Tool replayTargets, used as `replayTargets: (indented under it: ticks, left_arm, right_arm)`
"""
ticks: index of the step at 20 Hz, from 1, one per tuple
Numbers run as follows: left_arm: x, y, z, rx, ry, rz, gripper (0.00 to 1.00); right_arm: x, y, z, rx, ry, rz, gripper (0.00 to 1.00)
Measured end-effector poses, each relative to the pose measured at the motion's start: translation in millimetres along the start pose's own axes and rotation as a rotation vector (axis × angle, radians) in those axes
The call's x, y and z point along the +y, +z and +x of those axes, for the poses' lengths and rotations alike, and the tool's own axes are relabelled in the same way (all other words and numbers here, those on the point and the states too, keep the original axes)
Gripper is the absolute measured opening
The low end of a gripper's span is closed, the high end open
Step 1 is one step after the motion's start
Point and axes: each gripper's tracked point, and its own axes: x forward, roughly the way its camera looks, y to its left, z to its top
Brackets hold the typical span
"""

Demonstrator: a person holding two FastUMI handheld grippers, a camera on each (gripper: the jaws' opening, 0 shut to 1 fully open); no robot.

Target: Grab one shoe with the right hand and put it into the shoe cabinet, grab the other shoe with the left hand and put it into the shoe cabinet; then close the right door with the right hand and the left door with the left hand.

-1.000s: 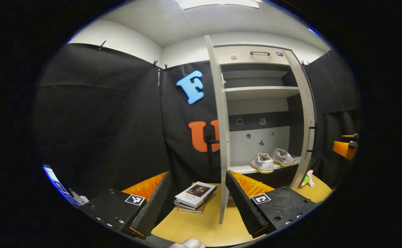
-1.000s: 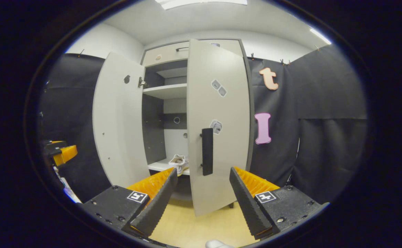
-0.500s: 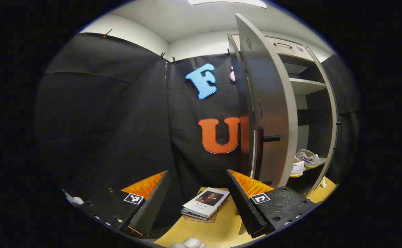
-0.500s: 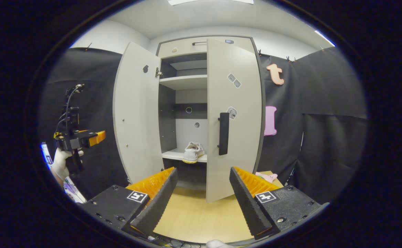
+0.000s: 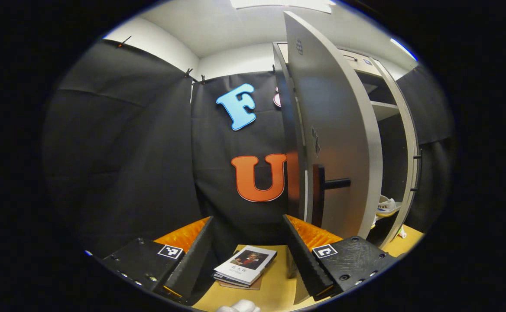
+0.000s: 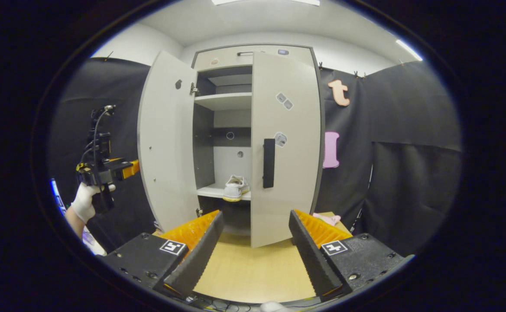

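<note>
Both grippers' jaws stand wide, holding nothing. Ahead of the right gripper point(image 6: 253, 255), the right door point(image 6: 285, 143) is nearly closed; the left door point(image 6: 166, 138) is open beside the left gripper point(image 6: 105, 171), with a shoe point(image 6: 234, 190) on the shelf.

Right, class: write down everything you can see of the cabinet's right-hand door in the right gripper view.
The pale grey flat-panel right door of the tall shoe cabinet looks like smooth laminated board. A black vertical bar handle sits near its free left edge, with small stickers above it. It stands upright, nearly shut, partly hiding a white shoe on the lower shelf. Neither gripper touches it.
</note>
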Motion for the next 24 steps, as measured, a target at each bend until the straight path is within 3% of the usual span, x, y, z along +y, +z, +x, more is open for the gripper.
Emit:
replayTargets:
  ticks: [4,7,17,19,21,24]
  left_arm:
    - [-5.5,0.4,-6.2,-0.001,0.027,0.007,0.89]
    - [-20.6,3.5,-6.6,-0.017,0.037,0.045,0.81]
    - [-116.3,8.2,-12.6,-0.009,-0.103,0.075,0.82]
    - [-129.0,12.2,-13.5,-0.014,-0.111,0.075,0.83]
    - [-132.1,15.5,-16.8,-0.013,-0.107,0.043,0.97]
    - [-131.5,23.2,-23.4,-0.010,-0.090,0.029,1.00]
  right_arm:
    - [-0.1,2.0,0.6,-0.005,0.010,-0.003,0.99]
    - [-1.3,1.4,1.8,-0.006,0.021,-0.004,0.99]
    - [-27.6,2.6,9.4,-0.014,0.033,0.017,0.99]
    - [-37.2,4.0,13.0,-0.015,0.024,0.019,0.99]
    - [-47.2,7.8,15.1,-0.017,0.006,0.015,0.99]
    - [-56.5,17.4,17.4,-0.035,-0.010,0.006,0.98]
